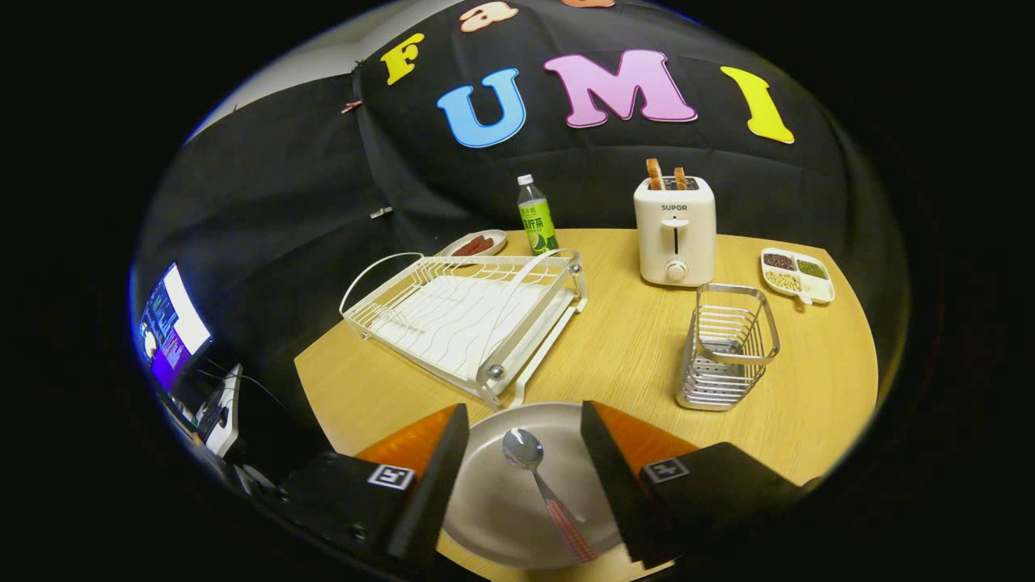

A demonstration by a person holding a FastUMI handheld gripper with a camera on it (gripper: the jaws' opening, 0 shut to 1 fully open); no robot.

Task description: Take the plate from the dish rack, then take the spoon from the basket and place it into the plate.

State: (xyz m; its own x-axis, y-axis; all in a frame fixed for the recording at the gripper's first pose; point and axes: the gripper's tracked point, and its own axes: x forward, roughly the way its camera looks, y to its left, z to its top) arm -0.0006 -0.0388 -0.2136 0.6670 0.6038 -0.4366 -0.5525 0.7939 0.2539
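The spoon [540,485] lies in the plate [493,517], bowl up and pointing away toward the dish rack [465,319], its patterned reddish handle running back toward the near rim. The plate is a plain, pale, round dish with a shallow lip, sitting flat on the desk [614,347] just in front of the rack's near corner. Judged from how things lie, both parts of the task look done: the rack holds no plate, the wire basket [728,347] stands to the right with nothing seen inside, and the spoon rests free in the plate. The claw [524,477] is spread wide, its two fingers standing either side of the spoon and touching neither it nor, as far as can be told, the plate; it grips nothing. What is left seems only to draw the claw away. Beyond the rack stand a green-labelled bottle [537,217] and a small dish of reddish food [475,243]; a white toaster [674,230] with two slices raised sits behind the basket, and a divided tray of grains [797,275] lies to its right.
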